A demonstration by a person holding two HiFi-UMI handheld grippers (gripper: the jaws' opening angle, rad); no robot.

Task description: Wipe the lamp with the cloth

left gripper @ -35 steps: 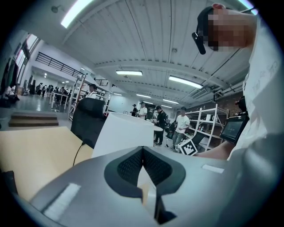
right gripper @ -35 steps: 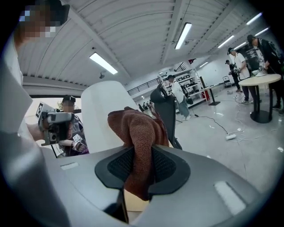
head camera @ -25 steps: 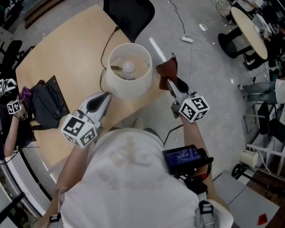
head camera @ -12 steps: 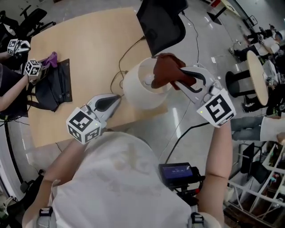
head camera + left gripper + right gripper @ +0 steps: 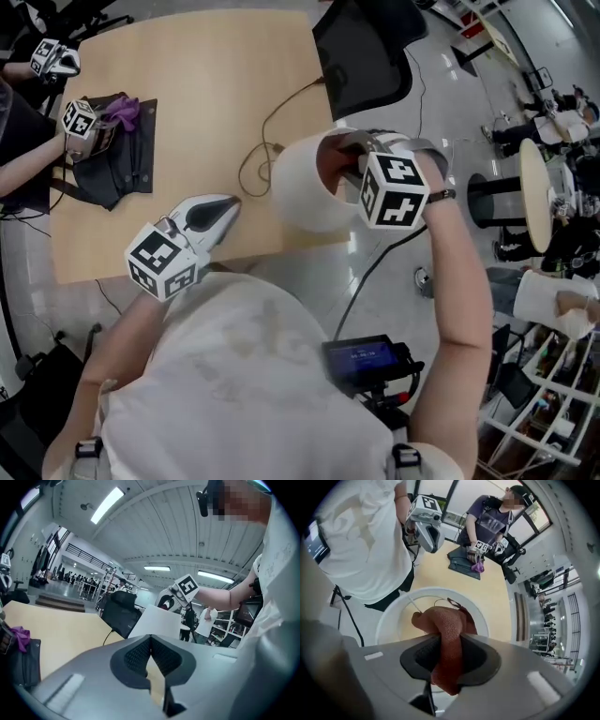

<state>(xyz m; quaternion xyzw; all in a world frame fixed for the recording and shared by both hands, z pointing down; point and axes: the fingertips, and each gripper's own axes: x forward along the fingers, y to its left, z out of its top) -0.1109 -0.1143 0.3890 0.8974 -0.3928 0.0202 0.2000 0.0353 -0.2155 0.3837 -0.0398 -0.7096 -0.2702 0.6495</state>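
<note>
The lamp's white drum shade (image 5: 298,192) stands at the near right corner of the wooden table (image 5: 187,75). My right gripper (image 5: 352,167) points steeply down into the shade's open top, shut on the rust-brown cloth (image 5: 334,161). In the right gripper view the cloth (image 5: 449,625) is pinched between the pads and bunches out over the shade's rim (image 5: 391,616). My left gripper (image 5: 228,202) is level, just left of the shade and apart from it, shut with nothing in it. In the left gripper view the shade (image 5: 157,623) is beyond the closed tips (image 5: 150,638).
The lamp's cable (image 5: 267,131) loops across the table behind the shade. A black chair (image 5: 361,47) stands at the far edge. At the table's left end another person works on a black bag (image 5: 117,164) with their own grippers (image 5: 80,120).
My right gripper has swung with the cloth from beside the shade up over its rim, rolled over and now points down into the top. My left gripper has shifted slightly left.
</note>
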